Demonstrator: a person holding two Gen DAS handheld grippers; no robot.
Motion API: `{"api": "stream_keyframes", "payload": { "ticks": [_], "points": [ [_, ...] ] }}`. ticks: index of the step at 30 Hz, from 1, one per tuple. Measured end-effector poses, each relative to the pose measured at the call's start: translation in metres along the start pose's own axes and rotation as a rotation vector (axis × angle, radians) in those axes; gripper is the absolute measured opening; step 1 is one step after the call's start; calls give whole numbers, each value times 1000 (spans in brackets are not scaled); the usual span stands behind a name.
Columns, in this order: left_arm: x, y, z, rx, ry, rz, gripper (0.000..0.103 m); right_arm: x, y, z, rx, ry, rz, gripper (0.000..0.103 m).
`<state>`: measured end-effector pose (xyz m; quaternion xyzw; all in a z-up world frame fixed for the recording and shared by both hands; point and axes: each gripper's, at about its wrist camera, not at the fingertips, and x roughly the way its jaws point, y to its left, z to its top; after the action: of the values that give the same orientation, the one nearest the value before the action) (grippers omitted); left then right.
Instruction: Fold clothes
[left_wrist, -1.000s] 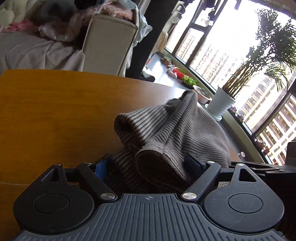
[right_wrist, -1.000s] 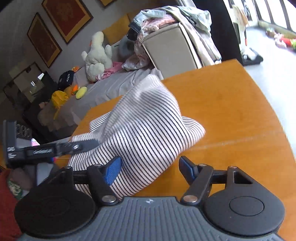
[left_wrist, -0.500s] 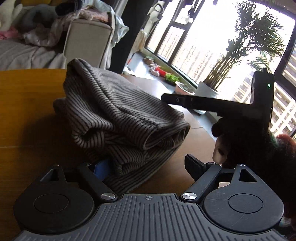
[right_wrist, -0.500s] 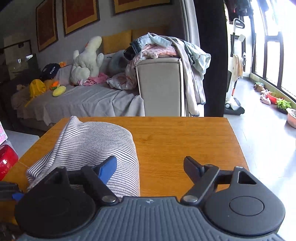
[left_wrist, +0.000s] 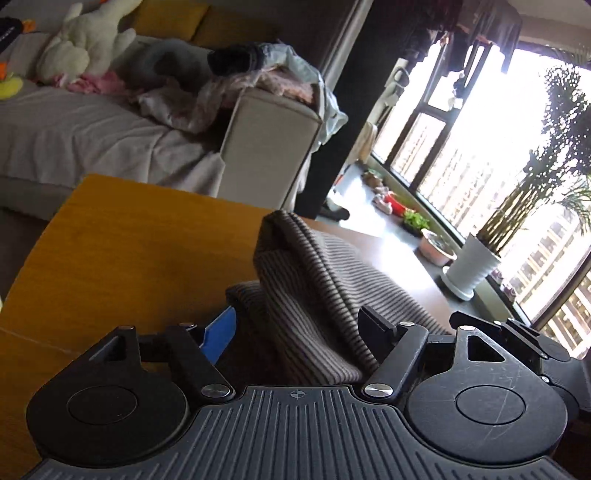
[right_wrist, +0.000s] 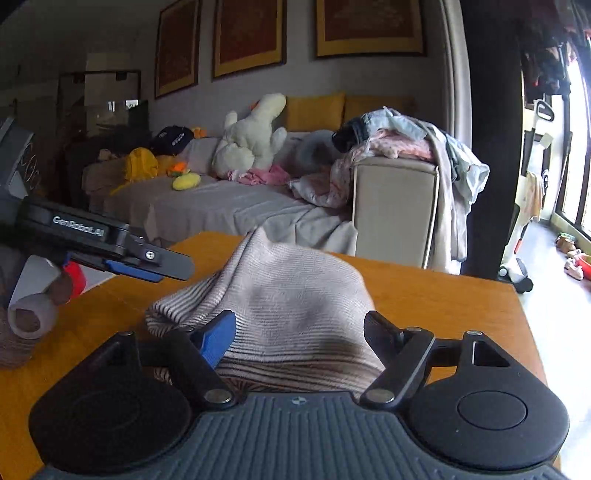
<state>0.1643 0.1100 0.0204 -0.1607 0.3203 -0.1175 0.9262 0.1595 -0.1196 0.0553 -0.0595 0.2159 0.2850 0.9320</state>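
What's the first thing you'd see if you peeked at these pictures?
A bunched-up striped sweater humped on the orange wooden table, with the right gripper open around its near edge. Behind it, a big white plush toy sits on the grey sofa.

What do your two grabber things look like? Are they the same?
Nearly twins! The black plastic left gripper and black plastic right gripper each have a ribbed dark grey body, two round black discs, silver screws and angled jaws, one with a bright blue pad. The left one's side carries white "GenRobot.AI" lettering.
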Motion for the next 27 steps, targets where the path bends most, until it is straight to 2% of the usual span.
{"api": "stream_keyframes", "payload": {
  "ticks": [1,3,5,7,8,12,17,21,25,27],
  "points": [
    [10,0,-4,8,29,7,67,8,2,-6,-1,20,-2,78],
    [25,1,-13,5,76,3,64,11,0,-11,-17,31,-4,79],
    [28,1,-19,-3,91,-28,62,8,-6,-14,-18,44,5,79],
    [27,-3,-25,-1,102,-66,53,2,-13,-15,-10,63,16,79],
    [27,-7,-28,-2,114,-89,53,-1,-14,-17,-12,70,16,79],
    [23,-24,-50,40,135,-137,53,-14,-17,-23,-38,93,15,79],
    [12,-25,-65,11,183,-198,56,-29,-16,-32,-49,89,-3,80],
    [-1,-22,-75,42,169,-146,62,-39,-10,-30,-43,69,-23,81],
    [-2,-8,-70,8,151,-115,68,-54,-9,-27,-7,37,-4,81],
    [-1,-5,-68,0,147,-105,70,-51,-5,-36,-17,69,-1,82]
  ]
}}
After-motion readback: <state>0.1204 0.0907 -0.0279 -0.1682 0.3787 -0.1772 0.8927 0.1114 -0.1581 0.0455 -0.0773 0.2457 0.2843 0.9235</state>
